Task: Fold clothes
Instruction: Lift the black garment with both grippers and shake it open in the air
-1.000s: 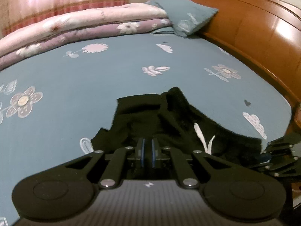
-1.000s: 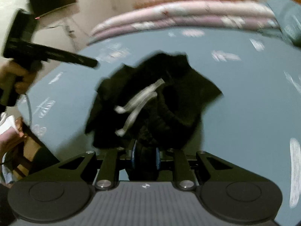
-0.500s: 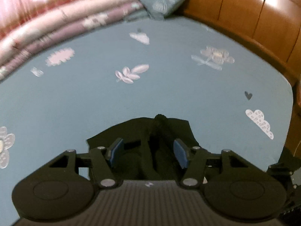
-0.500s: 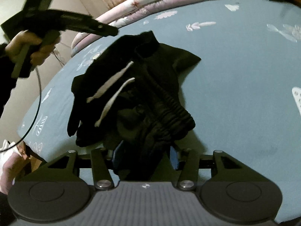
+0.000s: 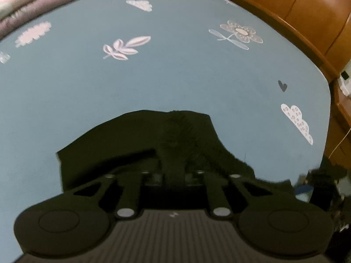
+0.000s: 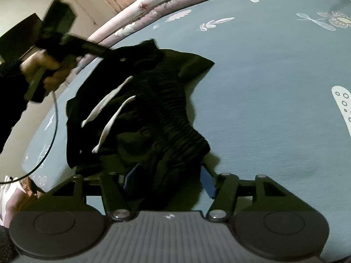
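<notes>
A black garment (image 6: 166,114) with a ribbed elastic waistband and two white drawstrings (image 6: 109,100) lies crumpled on the blue bedsheet (image 6: 274,87). My right gripper (image 6: 169,178) straddles its near waistband end. Its jaws are opening, and the cloth sits between the blue pads (image 6: 207,182) without being pinched. In the left wrist view my left gripper (image 5: 174,173) is shut on a fold of the black garment (image 5: 142,135). From the right wrist view a hand (image 6: 43,72) holds that left gripper (image 6: 122,58) at the garment's far end. The right gripper (image 5: 318,186) shows blurred at the left view's right edge.
The bedsheet (image 5: 175,70) carries flower and cloud prints. A rolled pink and purple quilt (image 6: 166,2) lies along the far side. A wooden headboard (image 5: 296,15) borders the bed on the right. A black cable (image 6: 52,131) hangs from the left gripper past the bed's edge.
The left gripper opened, came down over the garment's far part and shut on a fold. The right gripper's jaws went from shut on the cloth to wide apart. The garment now rests on the sheet.
</notes>
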